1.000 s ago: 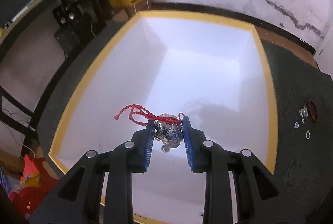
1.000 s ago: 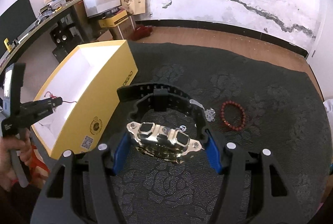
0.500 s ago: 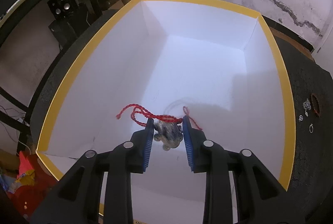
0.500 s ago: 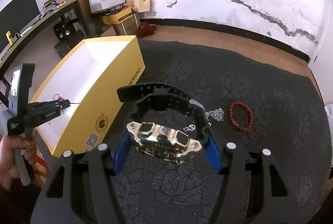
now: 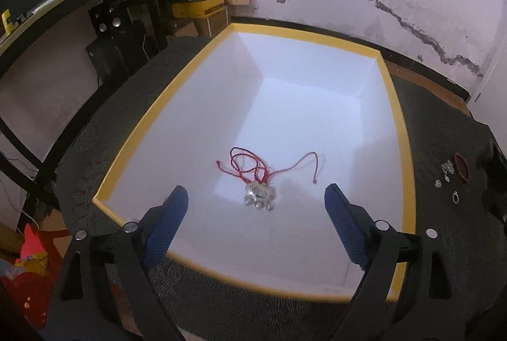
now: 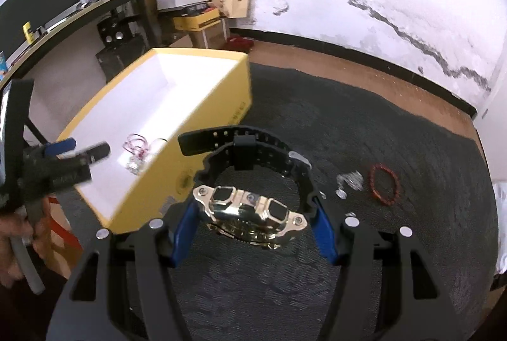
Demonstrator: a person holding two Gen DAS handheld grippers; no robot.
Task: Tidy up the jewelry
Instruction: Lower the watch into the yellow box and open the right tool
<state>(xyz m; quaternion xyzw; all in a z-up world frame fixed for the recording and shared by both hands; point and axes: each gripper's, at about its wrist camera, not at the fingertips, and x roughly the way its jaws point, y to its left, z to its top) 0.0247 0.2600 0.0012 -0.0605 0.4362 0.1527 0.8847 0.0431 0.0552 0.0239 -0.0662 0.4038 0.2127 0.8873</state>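
Pendant (image 5: 259,196): was laid in yellow box (image 5: 400,151); left gripper (image 5: 256,208) was spread apart.
Watch (image 6: 253,208): was clamped by right gripper (image 6: 253,225) (box at ten o'clock), judged next for placing.

Left tongs (image 5: 256,201) spread wide at the bottom of the frame, nothing between the blue pads (image 5: 168,222), hovering over the near edge of the yellow-rimmed box (image 5: 401,151). The silver pendant (image 5: 260,196) lies on the white box floor at centre, its red cord (image 5: 250,166) looping just above it. Far right, on the dark bench (image 5: 443,131), sit small silver pieces (image 5: 447,171) beside a red bead bracelet (image 5: 461,168).
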